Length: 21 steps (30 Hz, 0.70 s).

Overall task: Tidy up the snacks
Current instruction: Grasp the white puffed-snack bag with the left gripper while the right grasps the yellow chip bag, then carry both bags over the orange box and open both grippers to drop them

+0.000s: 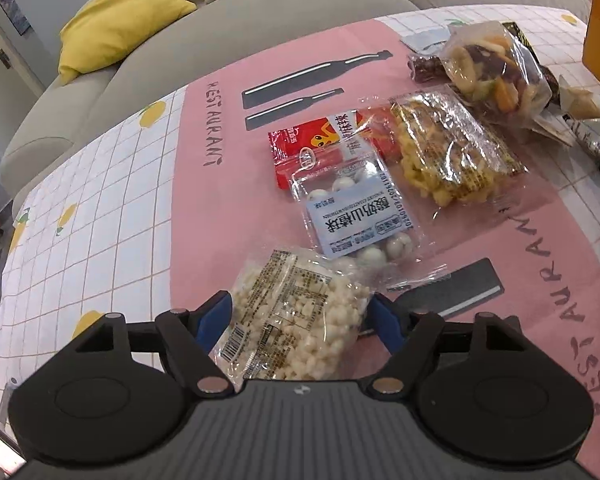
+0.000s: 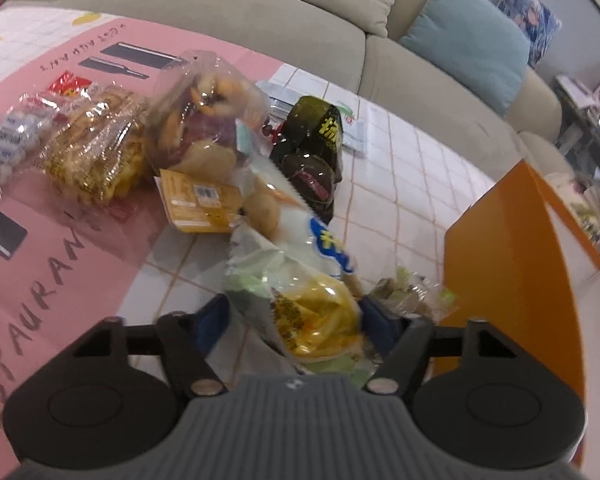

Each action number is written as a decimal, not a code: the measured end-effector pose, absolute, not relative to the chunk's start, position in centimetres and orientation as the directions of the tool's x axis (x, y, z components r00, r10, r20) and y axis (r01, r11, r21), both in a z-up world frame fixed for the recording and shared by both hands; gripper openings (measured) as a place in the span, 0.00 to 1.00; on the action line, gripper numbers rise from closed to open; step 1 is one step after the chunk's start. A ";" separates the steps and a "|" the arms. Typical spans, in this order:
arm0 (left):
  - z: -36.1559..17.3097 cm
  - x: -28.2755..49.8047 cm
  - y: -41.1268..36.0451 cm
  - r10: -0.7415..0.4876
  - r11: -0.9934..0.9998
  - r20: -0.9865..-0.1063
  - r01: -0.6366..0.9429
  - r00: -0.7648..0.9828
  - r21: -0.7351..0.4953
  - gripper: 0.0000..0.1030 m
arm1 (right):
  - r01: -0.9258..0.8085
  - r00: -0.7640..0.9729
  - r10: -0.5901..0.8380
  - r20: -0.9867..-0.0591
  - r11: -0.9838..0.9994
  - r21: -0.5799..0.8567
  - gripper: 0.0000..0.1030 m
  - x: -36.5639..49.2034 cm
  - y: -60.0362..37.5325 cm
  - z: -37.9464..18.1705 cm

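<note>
My left gripper [image 1: 300,312] is shut on a clear bag of small white puffs [image 1: 296,320], held over the pink mat [image 1: 228,168]. Beyond it lie a blue-labelled pack of white balls [image 1: 356,212], a red packet [image 1: 312,140], a yellow cracker bag [image 1: 452,148] and a mixed dried-fruit bag [image 1: 496,68]. My right gripper [image 2: 296,320] is shut on a green and yellow snack bag [image 2: 312,312], just left of an orange box [image 2: 512,256]. A dark wrapped snack [image 2: 316,144] and a white-blue bag [image 2: 300,220] lie ahead of it.
A grey sofa [image 2: 284,20] with a yellow cushion [image 1: 116,20] and a teal cushion [image 2: 468,48] borders the table's far side. The checked tablecloth [image 1: 80,216] extends left of the mat. Papers [image 2: 300,92] lie near the table's far edge.
</note>
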<state>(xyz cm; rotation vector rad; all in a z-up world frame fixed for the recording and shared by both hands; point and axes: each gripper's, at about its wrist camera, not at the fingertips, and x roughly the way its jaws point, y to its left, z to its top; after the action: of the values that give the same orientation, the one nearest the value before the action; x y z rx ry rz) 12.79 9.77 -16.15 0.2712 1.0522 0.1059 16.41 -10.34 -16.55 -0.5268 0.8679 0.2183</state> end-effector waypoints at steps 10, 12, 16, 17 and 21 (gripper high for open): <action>-14.5 11.7 9.9 0.180 0.980 -0.825 -0.029 0.535 0.194 0.55 | -0.398 0.618 0.018 -0.786 0.869 -0.293 0.45 15.7 -11.2 -15.1; -13.9 11.6 9.9 0.153 0.987 -0.829 -0.041 0.539 0.156 0.54 | -0.398 0.612 0.034 -0.790 0.877 -0.270 0.44 15.2 -11.4 -14.5; -12.8 11.0 10.1 0.080 0.996 -0.837 -0.081 0.542 0.042 0.51 | -0.394 0.593 0.076 -0.802 0.896 -0.206 0.42 14.2 -11.7 -13.3; -12.4 10.7 10.1 0.058 0.996 -0.837 -0.092 0.545 0.009 0.50 | -0.393 0.586 0.093 -0.805 0.901 -0.182 0.42 13.9 -11.9 -12.9; -10.9 9.7 9.1 -0.030 0.992 -0.837 -0.088 0.546 -0.092 0.47 | -0.370 0.575 0.149 -0.805 0.925 -0.093 0.41 13.1 -12.6 -11.3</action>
<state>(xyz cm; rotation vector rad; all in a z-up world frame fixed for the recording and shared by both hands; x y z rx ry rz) 9.72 9.06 -10.94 -0.1286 0.9932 0.0347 13.09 -12.63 -11.32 -0.2633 0.9111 0.3078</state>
